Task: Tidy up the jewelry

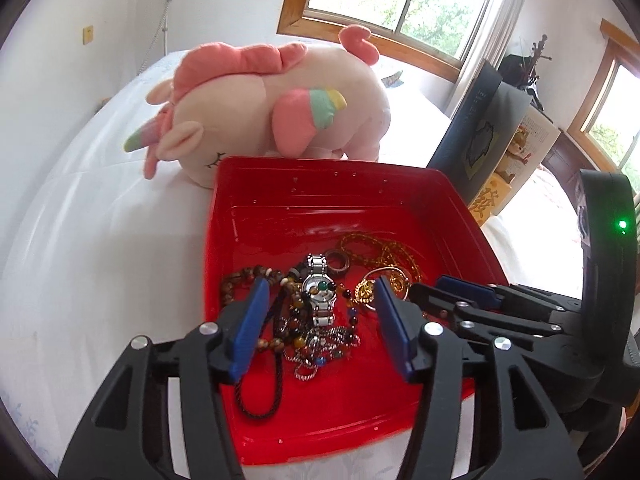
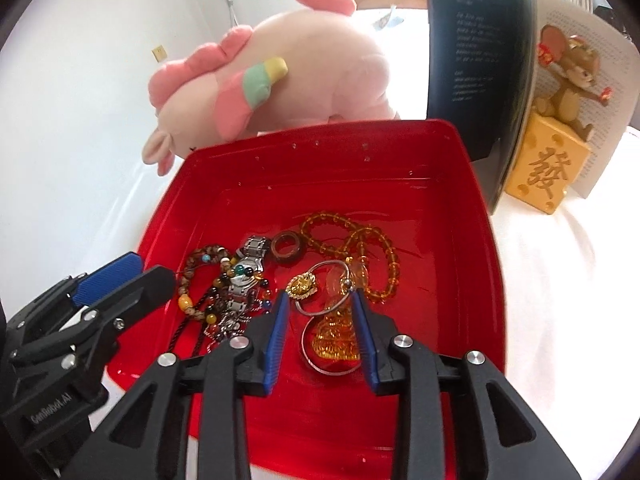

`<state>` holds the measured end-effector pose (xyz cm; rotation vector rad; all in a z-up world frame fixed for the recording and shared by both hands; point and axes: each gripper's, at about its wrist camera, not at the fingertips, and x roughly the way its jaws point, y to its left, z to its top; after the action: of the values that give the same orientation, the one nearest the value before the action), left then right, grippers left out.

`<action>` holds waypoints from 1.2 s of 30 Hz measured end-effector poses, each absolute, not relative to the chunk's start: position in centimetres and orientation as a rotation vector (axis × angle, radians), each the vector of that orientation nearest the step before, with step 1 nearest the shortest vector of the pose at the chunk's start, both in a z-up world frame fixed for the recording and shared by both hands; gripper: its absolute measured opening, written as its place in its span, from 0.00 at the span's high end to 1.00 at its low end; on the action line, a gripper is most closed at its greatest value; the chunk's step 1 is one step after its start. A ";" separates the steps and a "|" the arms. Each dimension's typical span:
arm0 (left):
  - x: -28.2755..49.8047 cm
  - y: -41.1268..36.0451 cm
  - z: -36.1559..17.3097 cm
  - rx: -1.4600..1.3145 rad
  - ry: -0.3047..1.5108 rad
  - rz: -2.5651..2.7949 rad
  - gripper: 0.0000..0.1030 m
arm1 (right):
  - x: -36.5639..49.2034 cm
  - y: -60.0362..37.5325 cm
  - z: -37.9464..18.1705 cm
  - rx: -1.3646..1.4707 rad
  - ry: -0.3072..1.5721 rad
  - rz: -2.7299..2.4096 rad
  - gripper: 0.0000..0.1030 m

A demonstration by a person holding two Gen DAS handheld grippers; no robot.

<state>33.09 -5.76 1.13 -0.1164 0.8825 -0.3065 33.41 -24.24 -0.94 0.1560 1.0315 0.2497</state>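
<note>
The left gripper (image 1: 320, 312) is built of matte black plastic arms with triangular cut-outs; its two fingers (image 1: 248, 328) carry ribbed blue pads; round silver screws sit at the joints. The right gripper (image 2: 320, 328) has the same make: black skeletal linkages, blue ribbed pads on its fingers (image 2: 276, 340), bright silver screw heads at each pivot. Seen from the left wrist camera, the right unit has a curved black housing with a small green light; seen from the right wrist camera, the left unit's black body bears pale lettering reading "GenRobot.AI".
</note>
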 end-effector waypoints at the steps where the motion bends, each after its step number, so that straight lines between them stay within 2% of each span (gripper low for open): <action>1: 32.8 -5.5 1.3 -0.122 0.880 -0.303 0.42 | 32.9 -24.4 -0.5 0.154 1.023 0.248 0.65; 7: 30.7 -4.6 2.4 -0.102 0.855 -0.267 0.26 | 30.7 -24.3 0.7 0.143 0.981 0.246 0.58; 13: 28.1 -3.9 3.5 -0.086 0.834 -0.239 0.15 | 28.5 -24.5 1.7 0.120 0.950 0.246 0.49; 19: 25.8 -3.7 3.7 -0.071 0.834 -0.219 0.11 | 26.0 -25.0 2.5 0.104 0.935 0.248 0.36; 21: 25.1 -3.7 3.7 -0.060 0.840 -0.212 0.09 | 25.0 -25.1 2.7 0.096 0.932 0.244 0.28; 27: 22.9 -3.2 3.4 -0.065 0.839 -0.191 0.08 | 22.9 -25.5 3.2 0.095 0.924 0.246 0.17; 36: 19.6 -2.9 3.9 -0.026 0.804 -0.141 0.06 | 20.5 -25.7 3.4 0.069 0.922 0.226 0.10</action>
<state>19.62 -2.88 3.89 -0.0264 0.8037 -0.1412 20.50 -25.75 3.44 0.0687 0.9224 0.2261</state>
